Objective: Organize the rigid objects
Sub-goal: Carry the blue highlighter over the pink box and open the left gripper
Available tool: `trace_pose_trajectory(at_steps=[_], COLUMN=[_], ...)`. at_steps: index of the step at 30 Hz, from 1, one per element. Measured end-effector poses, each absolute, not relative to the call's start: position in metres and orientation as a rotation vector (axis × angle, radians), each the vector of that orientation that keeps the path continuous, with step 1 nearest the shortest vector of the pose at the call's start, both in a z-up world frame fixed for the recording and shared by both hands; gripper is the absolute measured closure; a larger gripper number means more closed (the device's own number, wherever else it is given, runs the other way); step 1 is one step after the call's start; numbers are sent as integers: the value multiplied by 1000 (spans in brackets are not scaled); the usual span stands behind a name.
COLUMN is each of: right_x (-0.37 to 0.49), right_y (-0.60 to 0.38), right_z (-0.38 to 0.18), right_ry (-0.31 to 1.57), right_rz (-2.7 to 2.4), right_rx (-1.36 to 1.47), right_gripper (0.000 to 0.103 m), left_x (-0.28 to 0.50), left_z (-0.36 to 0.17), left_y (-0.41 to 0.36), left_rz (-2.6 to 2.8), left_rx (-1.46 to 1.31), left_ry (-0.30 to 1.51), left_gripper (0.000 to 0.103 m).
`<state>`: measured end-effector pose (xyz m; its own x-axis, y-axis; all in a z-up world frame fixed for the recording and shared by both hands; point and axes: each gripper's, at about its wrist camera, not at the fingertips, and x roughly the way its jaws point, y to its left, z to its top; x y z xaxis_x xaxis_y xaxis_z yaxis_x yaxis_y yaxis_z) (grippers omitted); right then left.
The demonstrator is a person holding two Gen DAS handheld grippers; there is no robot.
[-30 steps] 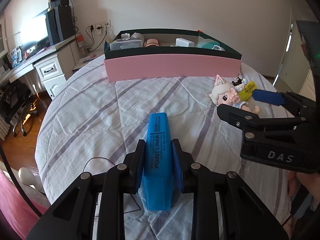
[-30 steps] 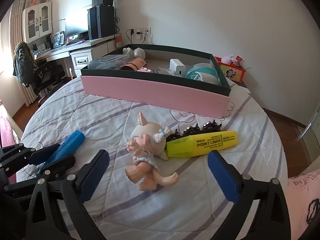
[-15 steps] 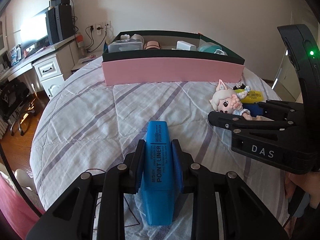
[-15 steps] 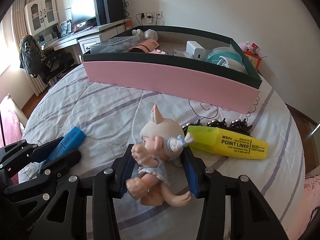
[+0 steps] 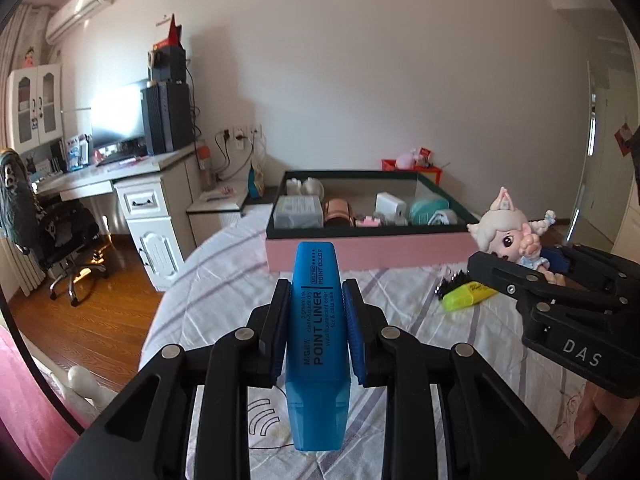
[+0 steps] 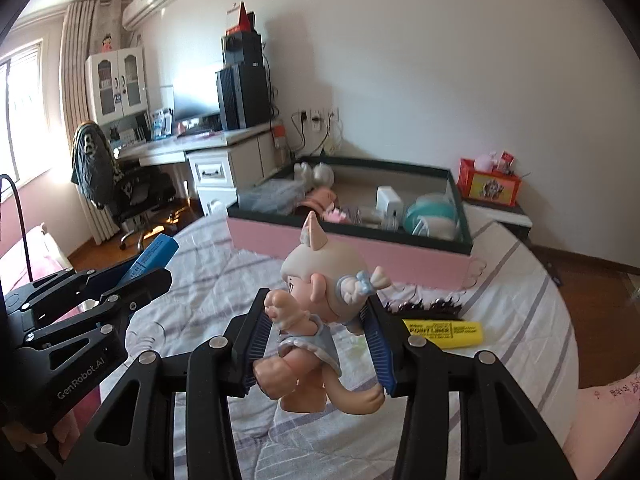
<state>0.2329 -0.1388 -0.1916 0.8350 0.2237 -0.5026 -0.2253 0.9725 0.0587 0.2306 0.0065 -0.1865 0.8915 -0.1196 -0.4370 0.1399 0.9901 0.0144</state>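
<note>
My left gripper (image 5: 316, 300) is shut on a blue highlighter (image 5: 316, 344), held lifted above the bed with its cap pointing toward the box. In the right wrist view the same blue highlighter (image 6: 154, 258) shows at the left in the left gripper (image 6: 132, 280). My right gripper (image 6: 316, 320) is shut on a small doll (image 6: 320, 300) with a cat ear and grey-blue dress, raised off the bedding. The doll (image 5: 510, 236) also appears at the right of the left wrist view. A pink box with dark green rim (image 6: 400, 250) holds several items.
A yellow highlighter (image 6: 444, 332) and black hair clips (image 6: 436, 305) lie on the striped bedspread (image 6: 200, 280) in front of the box. A desk (image 5: 132, 176) and office chair (image 5: 60, 232) stand to the left beyond the bed's edge. A red box (image 6: 490, 184) sits on a side table.
The right gripper closed on the doll and lifted it off the bed. The left gripper rose with the blue highlighter, and both views tilted up toward the box.
</note>
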Motion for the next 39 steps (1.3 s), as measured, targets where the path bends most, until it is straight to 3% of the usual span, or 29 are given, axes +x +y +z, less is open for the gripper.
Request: trace_pose_trajectory(at_steps=[5, 11, 28, 39], right_x=[193, 165, 148, 178], right_y=[-138, -131, -139, -140], right_z=[-150, -125, -116, -118], right_ry=[340, 245, 236, 257], right_rz=[187, 188, 187, 182], right_rx=[-29, -51, -53, -55], right_gripper=[57, 57, 57, 57], left_x=[202, 175, 161, 198], left_z=[-152, -125, -114, -116], left_y=[8, 8, 6, -6], left_rz=[-96, -91, -57, -62], left_rx=[31, 21, 51, 65], left_ry=[328, 256, 235, 253], left_gripper=[77, 77, 77, 77])
